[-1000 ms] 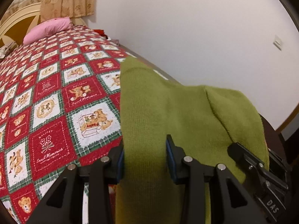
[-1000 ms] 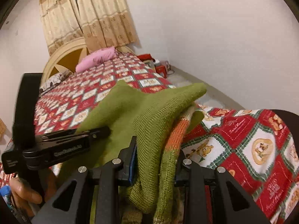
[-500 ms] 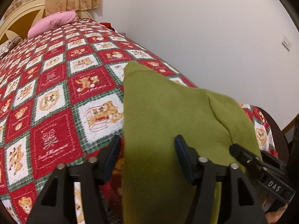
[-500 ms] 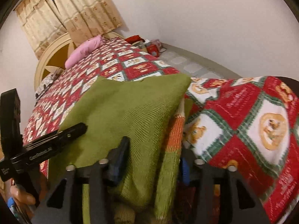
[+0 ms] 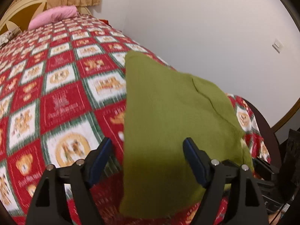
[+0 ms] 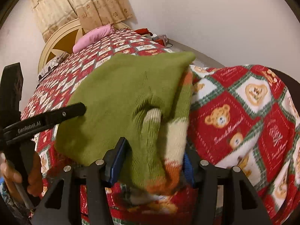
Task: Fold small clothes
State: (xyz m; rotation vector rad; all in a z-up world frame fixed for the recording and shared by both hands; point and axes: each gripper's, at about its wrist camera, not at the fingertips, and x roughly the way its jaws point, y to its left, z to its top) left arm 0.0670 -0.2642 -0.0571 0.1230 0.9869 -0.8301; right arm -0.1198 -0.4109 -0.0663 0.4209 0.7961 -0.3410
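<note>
A small green knit sweater [image 5: 168,116] lies folded on the red teddy-bear bedspread [image 5: 56,97] near the bed's corner. In the right wrist view the sweater [image 6: 120,93] shows orange and cream stripes [image 6: 178,135] at its near right side. My left gripper [image 5: 148,153] is open, its jaws wide apart on either side of the sweater's near edge. My right gripper [image 6: 151,155] is open too, with the striped near edge lying loose between its jaws. The left gripper's finger [image 6: 48,120] shows at the left of the right wrist view.
A pink pillow [image 5: 54,16] and a round cream headboard [image 6: 56,43] stand at the bed's far end under beige curtains [image 6: 84,5]. A white wall [image 5: 196,28] runs along the right. Dark wooden bed-frame rim [image 5: 262,120] edges the corner. Red items [image 6: 157,37] lie on the floor.
Both grippers opened and let go of the sweater, which dropped flat onto the bedspread. Both grippers then drew back a little toward me.
</note>
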